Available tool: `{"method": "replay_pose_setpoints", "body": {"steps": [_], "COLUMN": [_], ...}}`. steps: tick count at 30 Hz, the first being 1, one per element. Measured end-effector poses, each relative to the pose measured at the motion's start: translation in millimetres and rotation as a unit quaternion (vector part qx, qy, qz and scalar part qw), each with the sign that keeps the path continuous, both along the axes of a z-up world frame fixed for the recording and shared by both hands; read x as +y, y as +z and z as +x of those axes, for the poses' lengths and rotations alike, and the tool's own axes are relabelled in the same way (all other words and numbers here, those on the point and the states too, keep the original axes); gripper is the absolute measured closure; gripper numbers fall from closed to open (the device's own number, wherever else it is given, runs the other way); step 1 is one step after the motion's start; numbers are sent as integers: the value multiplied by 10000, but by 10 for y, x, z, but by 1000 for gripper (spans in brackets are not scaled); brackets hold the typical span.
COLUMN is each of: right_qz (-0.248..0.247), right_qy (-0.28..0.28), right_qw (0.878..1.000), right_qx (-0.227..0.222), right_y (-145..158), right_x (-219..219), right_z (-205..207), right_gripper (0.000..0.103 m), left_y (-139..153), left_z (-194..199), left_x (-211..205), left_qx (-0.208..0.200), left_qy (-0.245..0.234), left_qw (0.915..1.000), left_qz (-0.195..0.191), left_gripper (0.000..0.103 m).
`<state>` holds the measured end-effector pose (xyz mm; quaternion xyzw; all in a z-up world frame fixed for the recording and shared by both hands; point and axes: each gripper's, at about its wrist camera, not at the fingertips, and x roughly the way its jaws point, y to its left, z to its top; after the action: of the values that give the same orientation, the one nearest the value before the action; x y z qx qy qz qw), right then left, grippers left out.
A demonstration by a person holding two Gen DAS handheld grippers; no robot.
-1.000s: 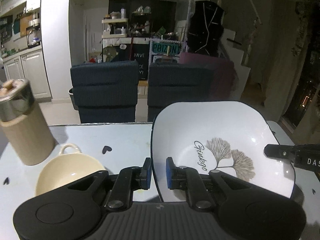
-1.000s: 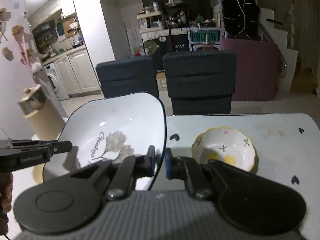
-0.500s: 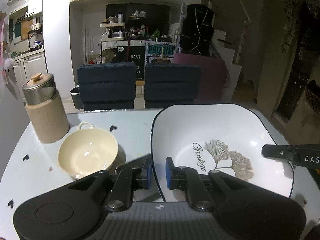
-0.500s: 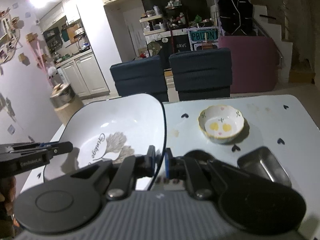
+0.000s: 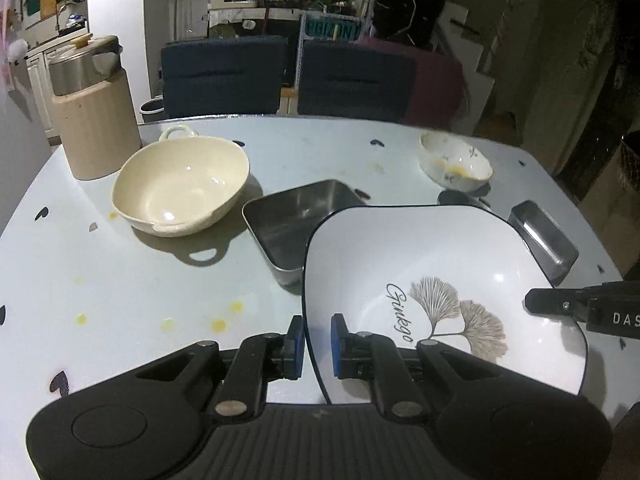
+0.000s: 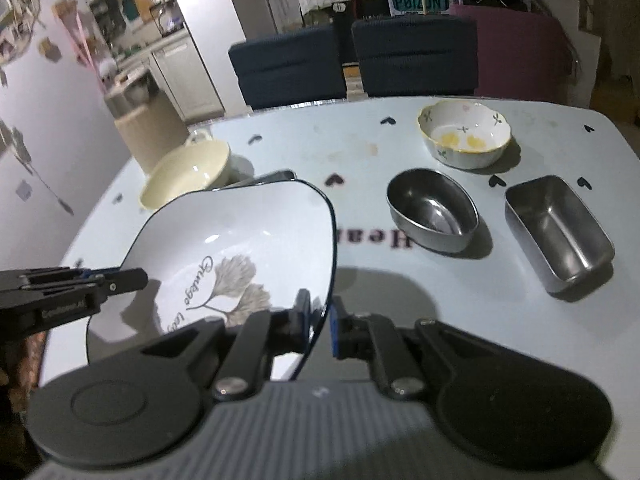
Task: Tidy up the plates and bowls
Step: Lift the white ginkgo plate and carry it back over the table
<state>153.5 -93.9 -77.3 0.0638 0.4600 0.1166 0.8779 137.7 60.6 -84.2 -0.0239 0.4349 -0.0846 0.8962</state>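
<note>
The glossy white square plate (image 5: 440, 280) with a thin dark rim and a leaf print hangs above the pale counter (image 5: 120, 280), hiding half of a steel tray (image 5: 288, 220). Both the left hand-held gripper (image 5: 316, 346) and the right hand-held gripper (image 6: 320, 326) are clamped on opposite plate rims. A smooth cream bowl (image 5: 180, 188) sits behind.

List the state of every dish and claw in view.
White square plate: held off the table by both claws.
Left claw: shut on its rim.
Right claw: shut on its rim.
Cream bowl: upright, empty.
Floral bowl: upright, yellow residue inside.
Oval steel bowl: upright, empty.
</note>
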Motion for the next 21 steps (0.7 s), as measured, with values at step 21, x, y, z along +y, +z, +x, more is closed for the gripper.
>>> {"method": "replay_pose_setpoints", "body": {"steps": [21], "right_qz": [-551], "right_qy": [239], "right_qw": [9953], "right_qx": [757], "right_y": [-560], "right_x": [389], "right_z": [51], "right_gripper": [91], "left_y": [-651], "left_z": [193], "left_x": [137], "left_qx": [1052], "left_qy": [59], "left_qw": [9944], "left_qz": [-61], "left_gripper": [86]}}
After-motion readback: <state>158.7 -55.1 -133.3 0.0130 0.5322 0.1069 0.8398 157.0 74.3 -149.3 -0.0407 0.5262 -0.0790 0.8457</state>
